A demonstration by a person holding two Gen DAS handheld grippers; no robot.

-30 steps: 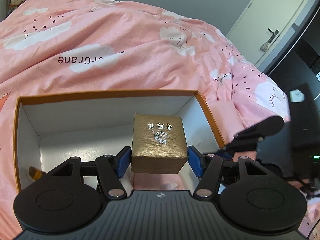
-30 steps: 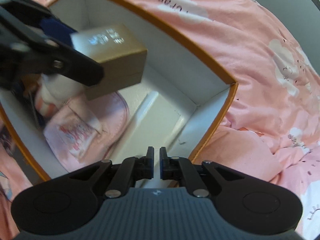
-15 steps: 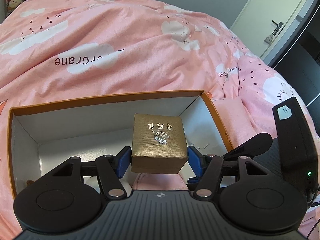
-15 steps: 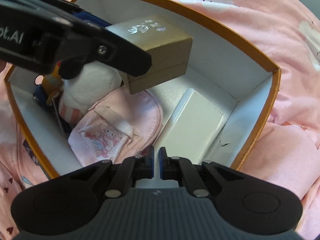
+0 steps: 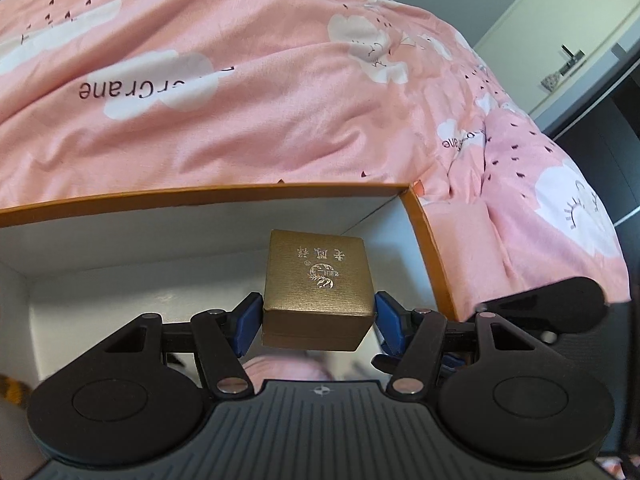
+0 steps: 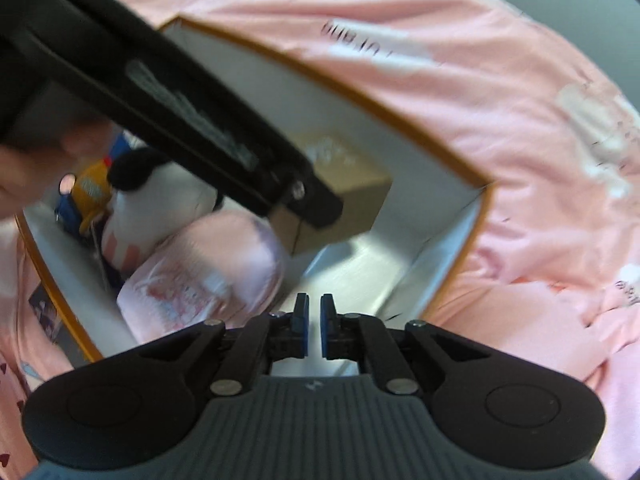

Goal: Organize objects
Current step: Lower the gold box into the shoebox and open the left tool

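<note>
The left gripper (image 5: 318, 322) has its jaws spread wide and pinching a small gold gift box (image 5: 318, 286) by two opposite side walls, lid with its silver emblem facing up, which keeps the box level and leaves its underside free to be set down. It hangs inside the open top of a large orange-edged storage box (image 5: 434, 252), with white floor showing beneath it, so by my judgement this is the lowering step of putting the gold box away. In the right wrist view the gold box (image 6: 352, 184) sits toward the far corner of the storage box (image 6: 476, 216), just beyond a pink pouch (image 6: 208, 276); further to that side a black-and-white plush toy (image 6: 160, 196) and a small yellow and blue figure (image 6: 90, 196) fill the other end, which likely explains why the free corner is chosen. The right gripper (image 6: 314, 322) has its jaws pressed nearly together on nothing, hovering above the near wall, apparently only standing by; this view is blurred. The storage box rests on a bed under a pink duvet (image 5: 248, 92) printed with white clouds. Beyond the bed, to the right, stand a grey wall and a pale door (image 5: 560, 44) with a dark handle.
</note>
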